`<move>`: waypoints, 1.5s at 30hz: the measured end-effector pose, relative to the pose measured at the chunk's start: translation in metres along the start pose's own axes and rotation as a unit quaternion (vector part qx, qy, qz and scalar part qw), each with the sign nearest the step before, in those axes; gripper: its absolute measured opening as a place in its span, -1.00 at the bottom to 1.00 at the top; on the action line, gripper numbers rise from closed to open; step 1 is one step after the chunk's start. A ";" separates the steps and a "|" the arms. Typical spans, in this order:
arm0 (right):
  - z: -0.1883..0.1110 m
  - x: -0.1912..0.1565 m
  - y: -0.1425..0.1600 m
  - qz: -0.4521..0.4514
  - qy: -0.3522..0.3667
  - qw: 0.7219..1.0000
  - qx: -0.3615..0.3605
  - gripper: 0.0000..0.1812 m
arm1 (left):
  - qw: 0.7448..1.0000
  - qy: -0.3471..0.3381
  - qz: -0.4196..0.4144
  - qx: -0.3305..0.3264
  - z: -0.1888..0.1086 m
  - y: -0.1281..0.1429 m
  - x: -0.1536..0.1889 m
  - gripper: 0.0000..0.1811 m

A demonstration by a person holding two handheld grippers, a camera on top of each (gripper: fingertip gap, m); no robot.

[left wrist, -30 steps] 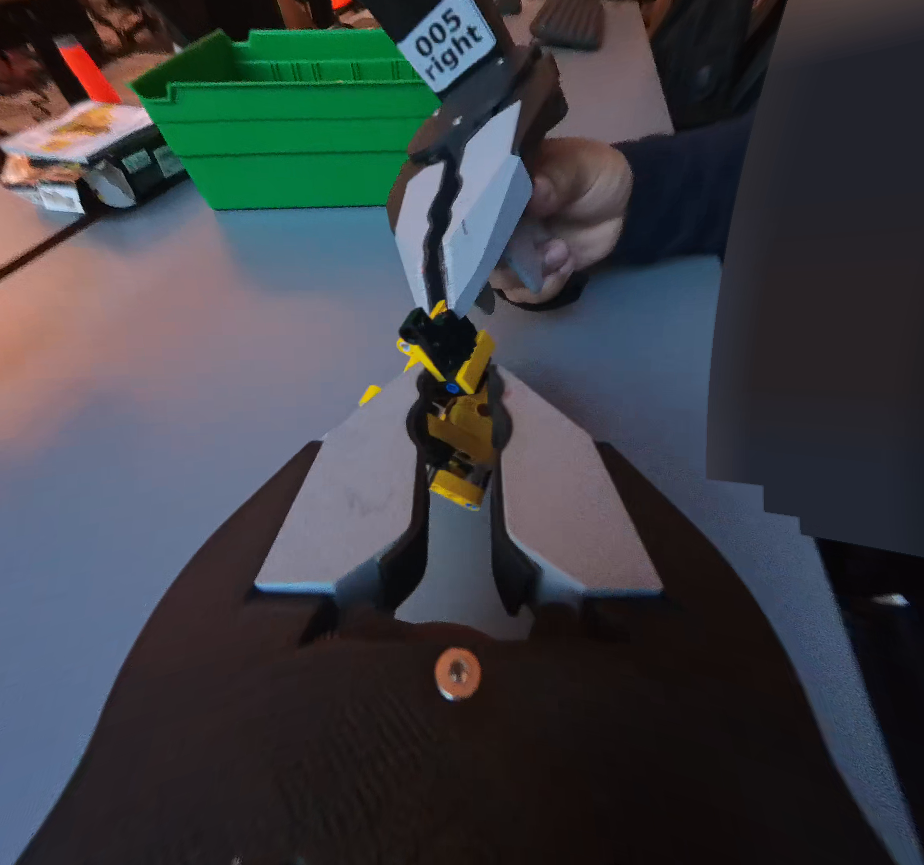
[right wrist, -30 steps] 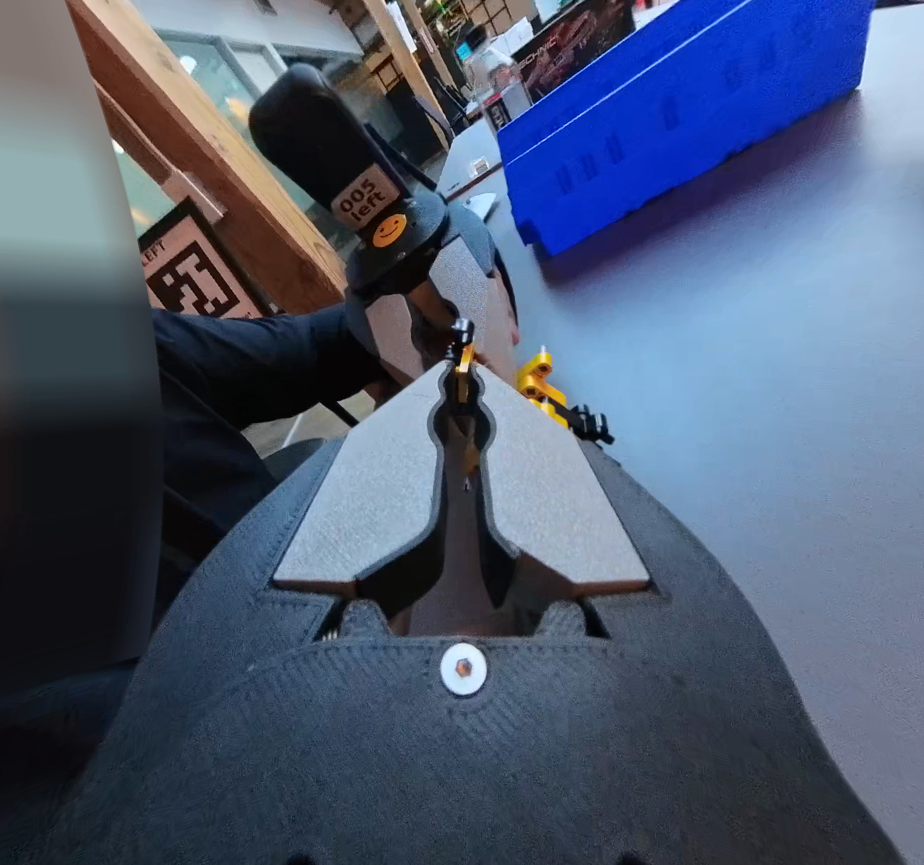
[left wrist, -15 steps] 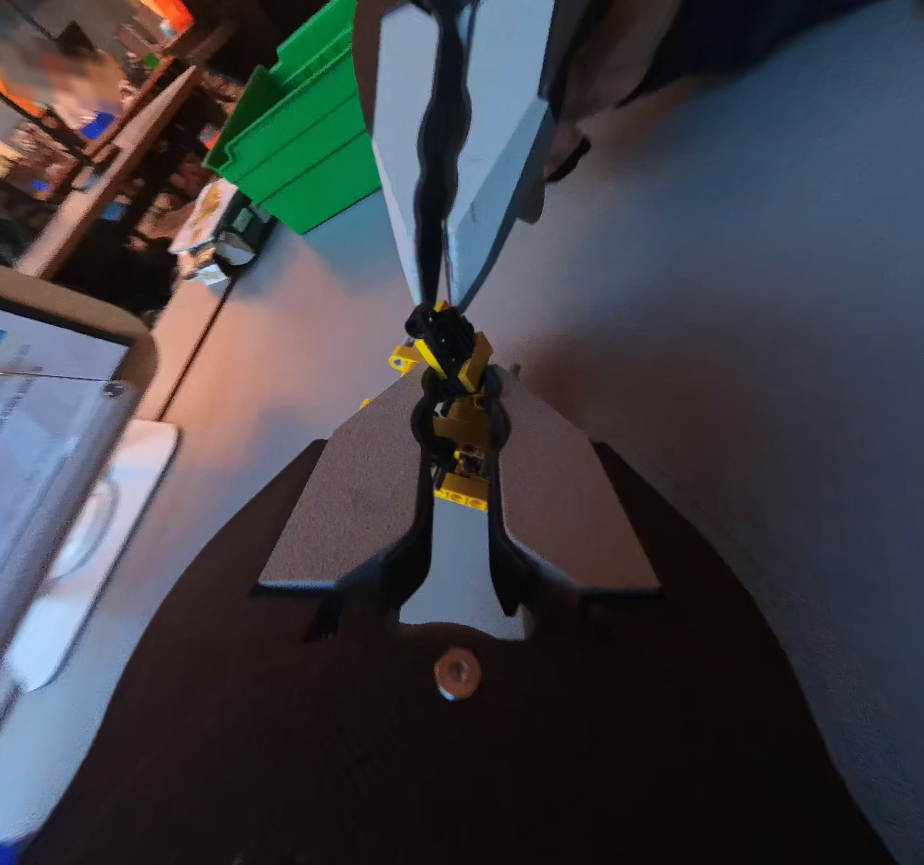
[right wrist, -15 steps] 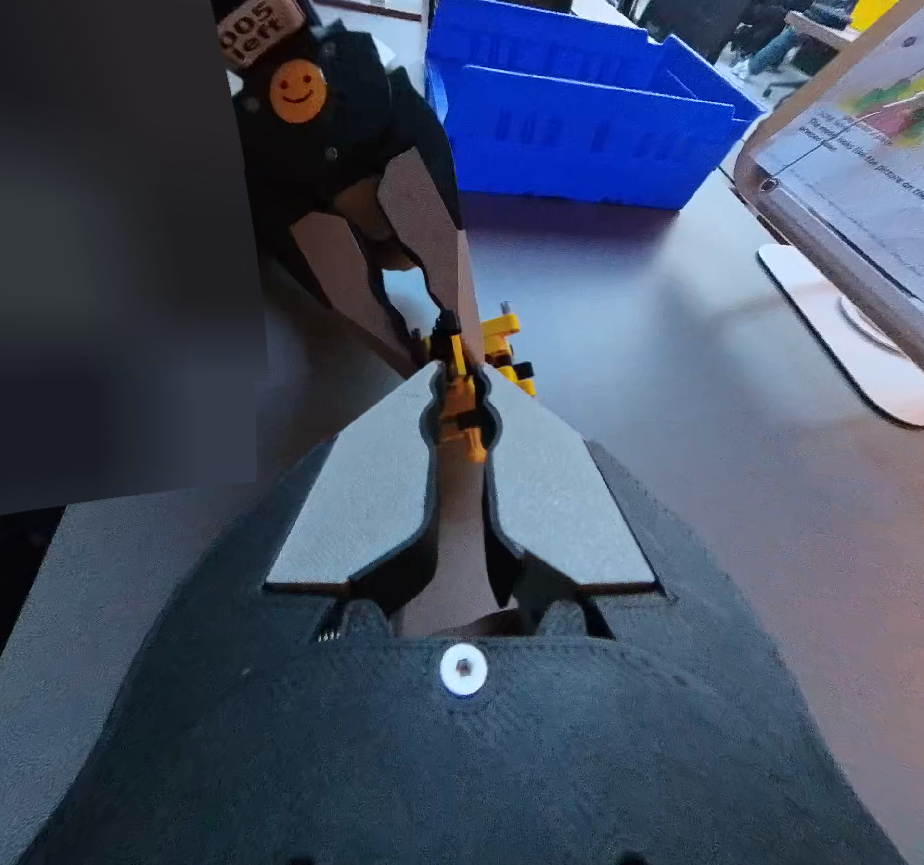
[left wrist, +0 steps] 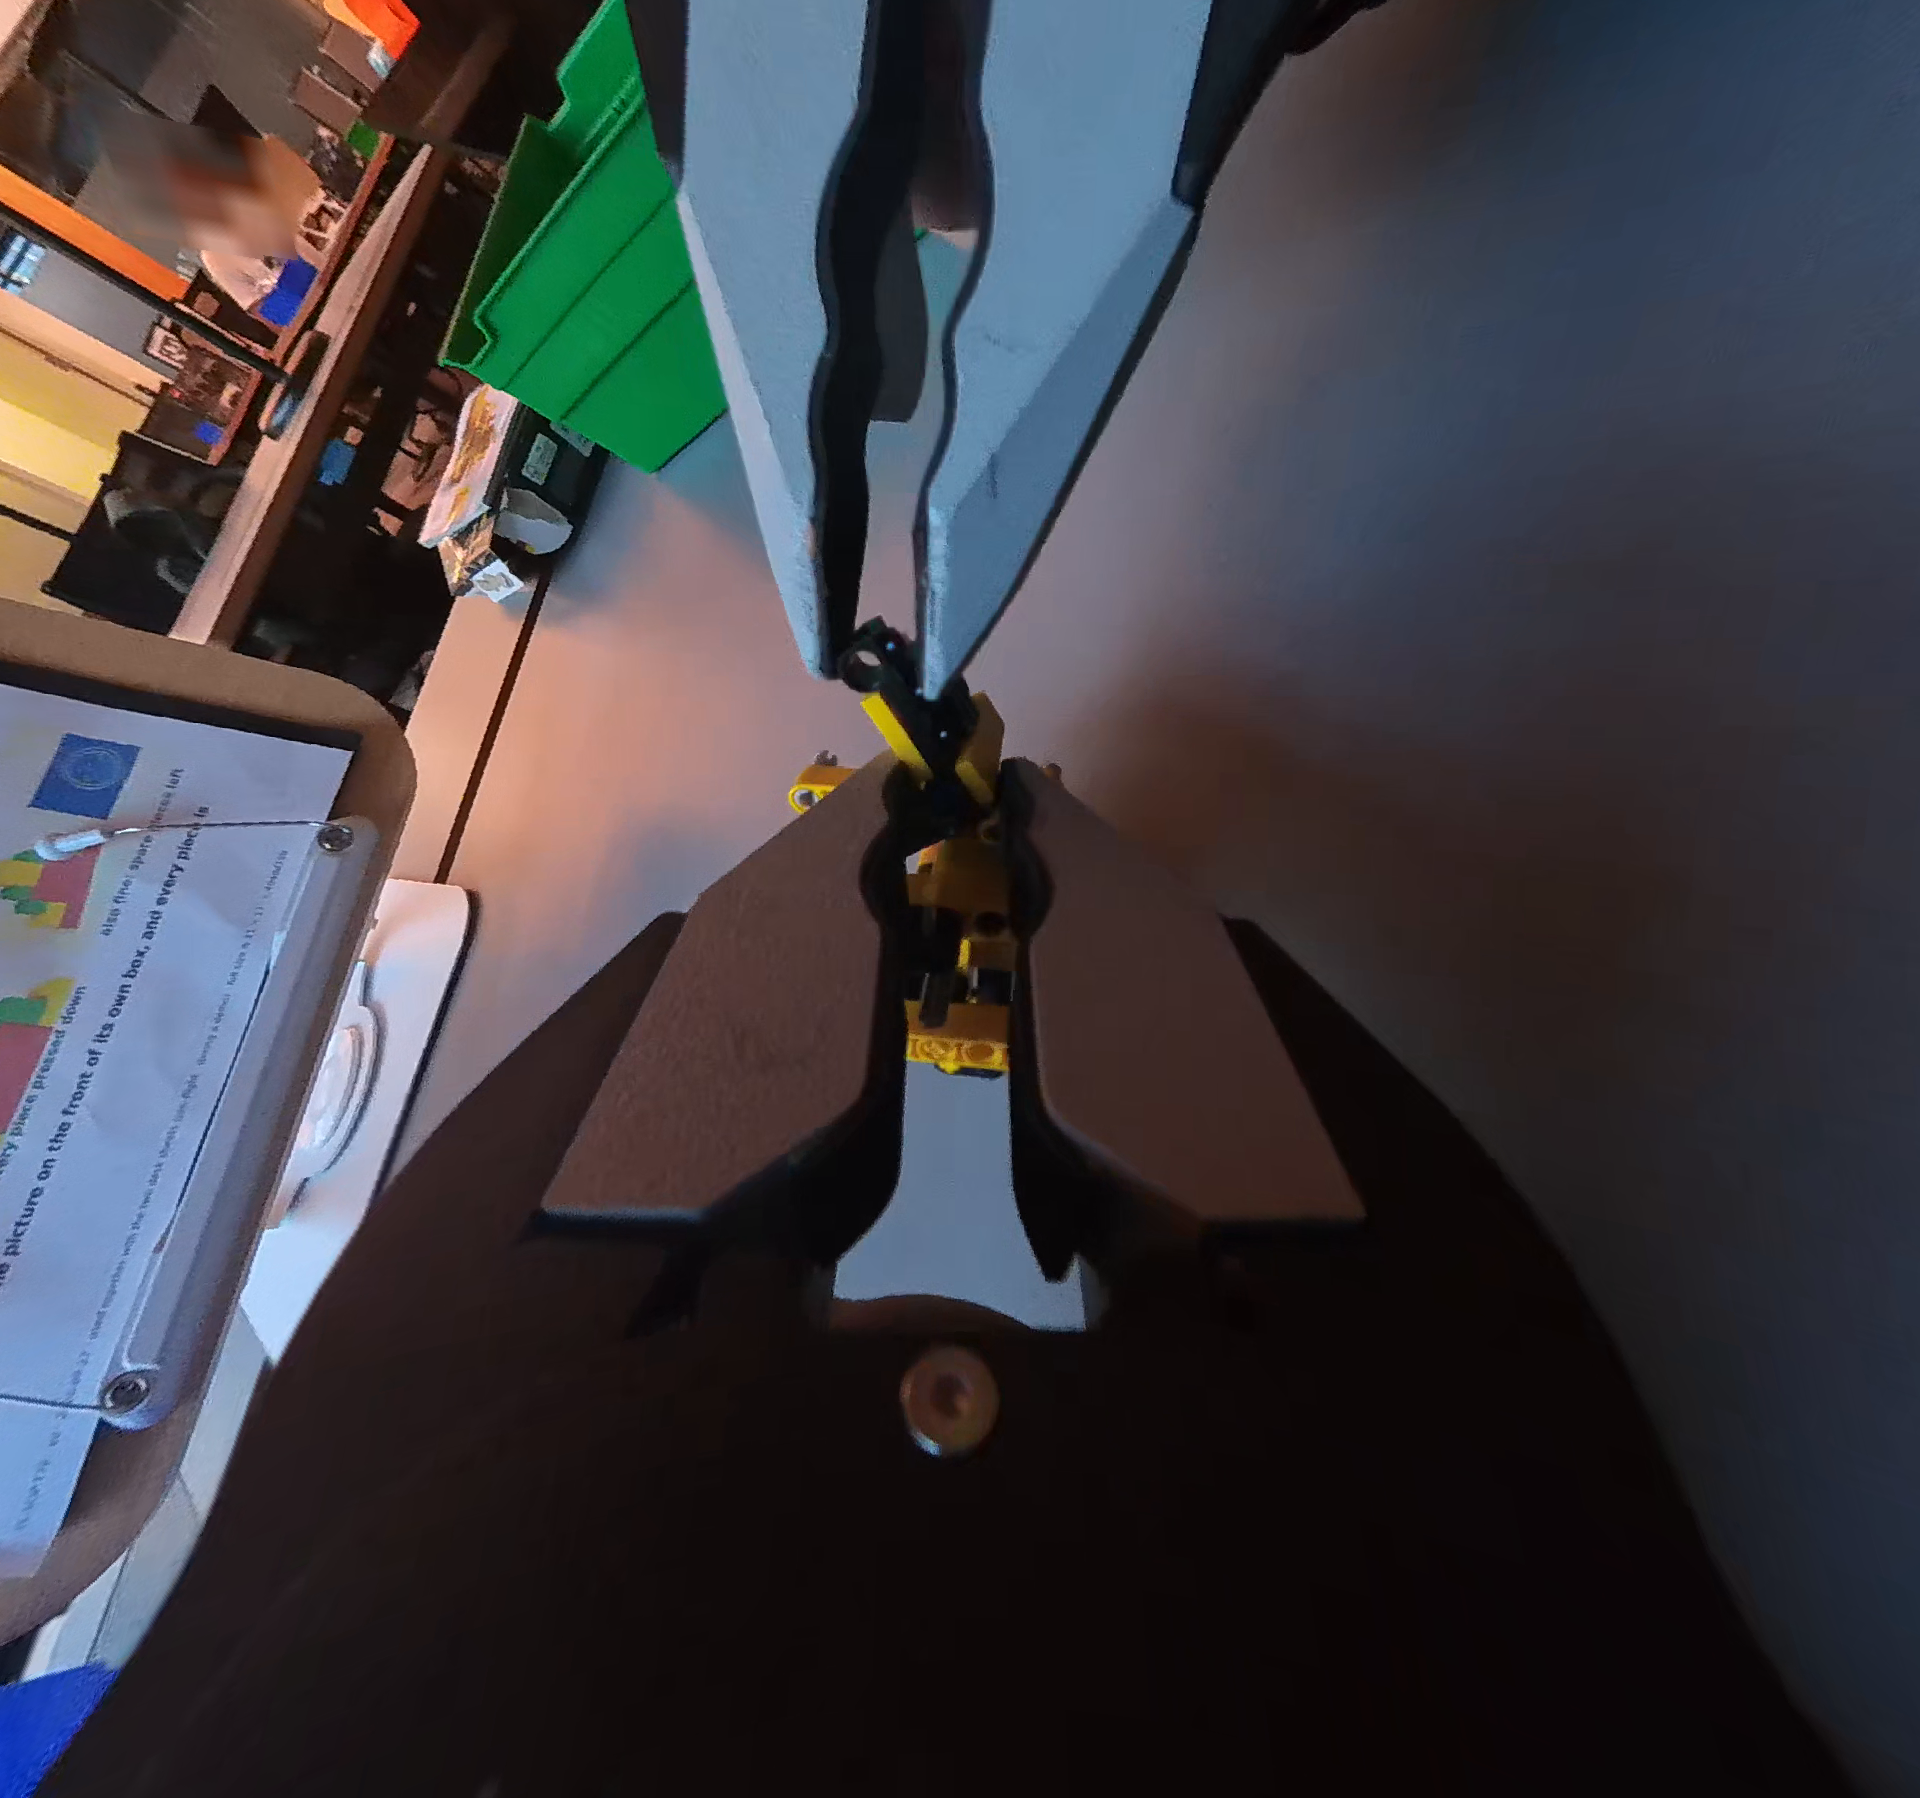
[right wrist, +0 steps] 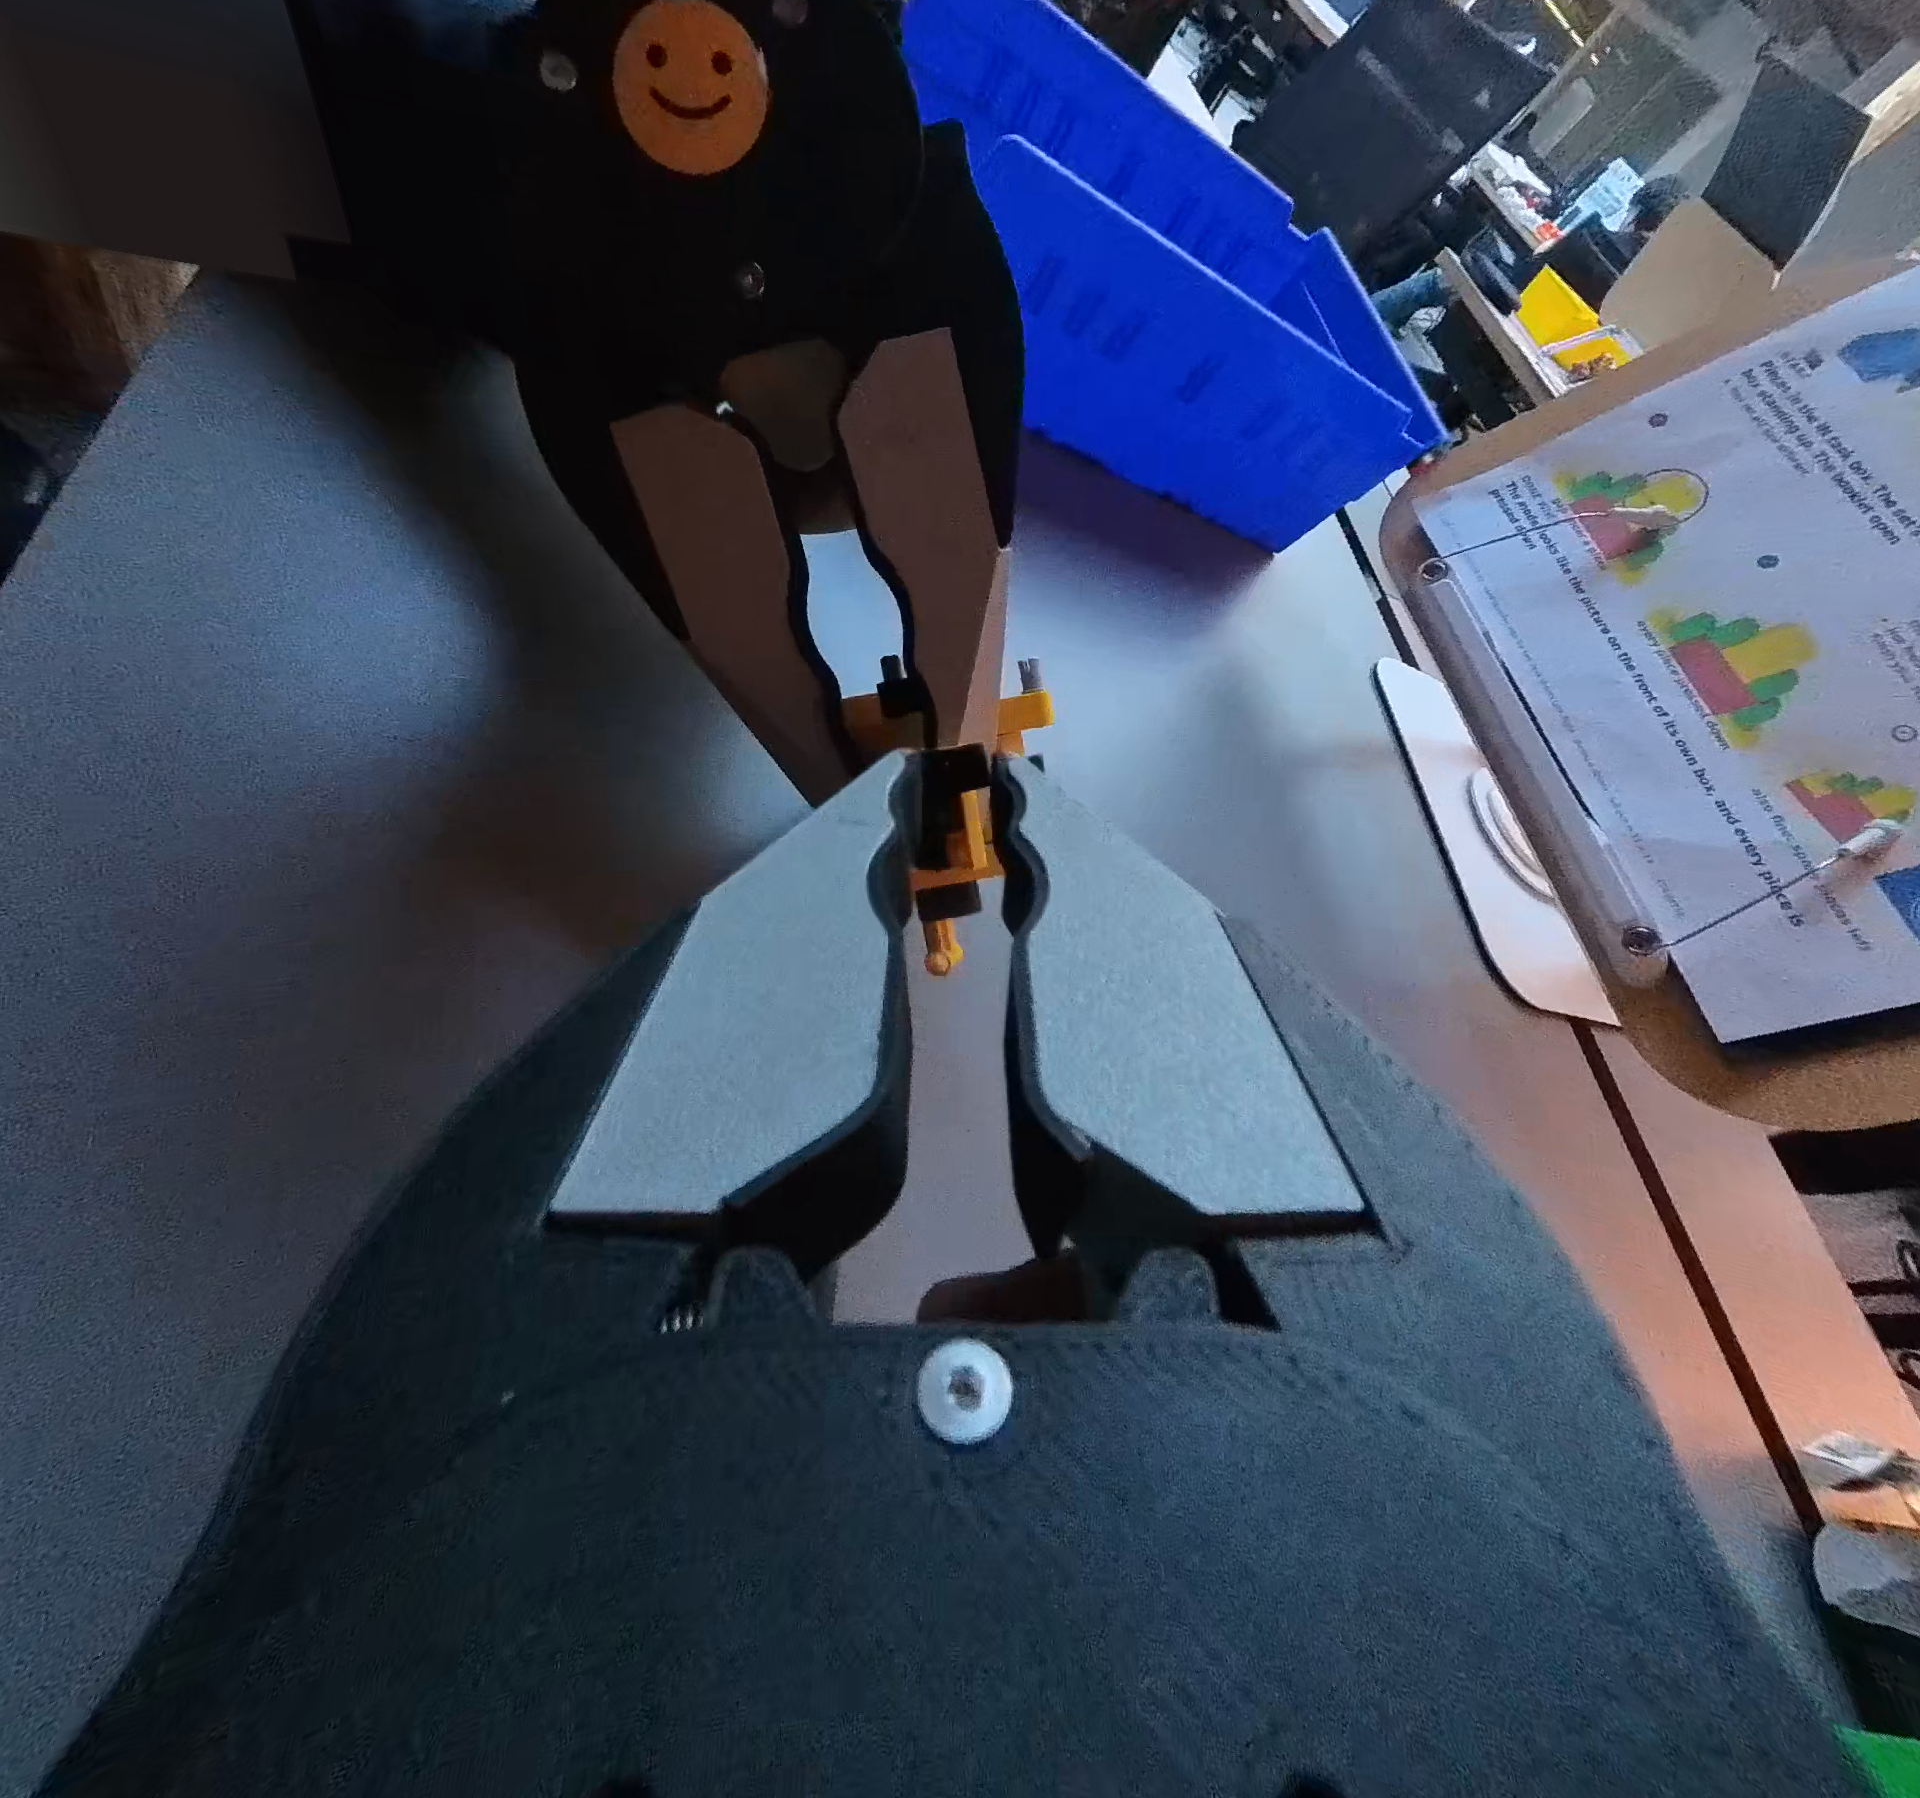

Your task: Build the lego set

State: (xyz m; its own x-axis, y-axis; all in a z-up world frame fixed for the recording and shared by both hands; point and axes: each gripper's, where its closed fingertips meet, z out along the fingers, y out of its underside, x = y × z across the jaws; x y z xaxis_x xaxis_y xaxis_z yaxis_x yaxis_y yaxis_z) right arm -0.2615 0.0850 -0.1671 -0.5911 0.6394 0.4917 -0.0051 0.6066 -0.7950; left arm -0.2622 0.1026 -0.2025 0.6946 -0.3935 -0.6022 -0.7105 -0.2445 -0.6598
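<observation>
A small yellow and black lego assembly (left wrist: pixel 954 969) is held in the air between both grippers, tip to tip. My left gripper (left wrist: pixel 951 784) is shut on its yellow body. My right gripper (left wrist: pixel 881 673) comes in from above in the left wrist view, shut on a black and yellow piece (left wrist: pixel 906 725) at the assembly's top end. In the right wrist view, my right gripper (right wrist: pixel 951 766) grips that piece (right wrist: pixel 945 844), and the left gripper (right wrist: pixel 904 730) faces it with the yellow body (right wrist: pixel 1023 709) sticking out to the side. How the parts join is hidden by the fingers.
A grey table (left wrist: pixel 1507 605) lies below. A green bin (left wrist: pixel 582 294) stands at its far side and a blue bin (right wrist: pixel 1164 325) at the other. An instruction board on a stand (right wrist: pixel 1714 657) is close by; it also shows in the left wrist view (left wrist: pixel 156 969). Both grippers' tips are close together, under 4 cm apart.
Both grippers have turned together with the assembly, so the background has swung round and the instruction board has come into view. The right gripper now looms closer. Both stay shut.
</observation>
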 end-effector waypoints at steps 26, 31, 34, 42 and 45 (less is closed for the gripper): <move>-0.001 0.000 0.033 0.013 -0.037 0.997 -0.064 -0.75 | 0.979 0.075 -0.180 0.052 -0.006 0.002 -0.007 -0.89; 0.007 0.011 0.013 0.158 -0.016 0.987 -0.029 -0.95 | 0.990 0.005 -0.137 0.027 -0.002 0.007 -0.019 -0.89; 0.011 0.024 0.013 0.241 0.017 0.970 -0.015 -0.99 | 0.994 -0.065 -0.086 0.012 0.000 0.007 -0.029 -0.89; 0.016 0.035 0.003 0.353 0.019 0.934 0.046 -0.87 | 0.989 -0.129 -0.064 -0.037 -0.001 0.016 -0.041 -0.89; 0.019 0.038 0.007 0.358 0.037 0.932 0.041 -0.96 | 0.987 -0.145 -0.041 -0.060 0.000 0.019 -0.041 -0.89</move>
State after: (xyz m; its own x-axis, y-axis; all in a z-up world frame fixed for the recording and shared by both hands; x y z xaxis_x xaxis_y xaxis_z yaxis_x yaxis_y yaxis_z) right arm -0.2991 0.1048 -0.1603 -0.4095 0.8991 -0.1548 0.3064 -0.0242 -0.9516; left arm -0.3040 0.1139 -0.1899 0.7411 -0.1011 -0.6637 -0.6465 -0.3743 -0.6648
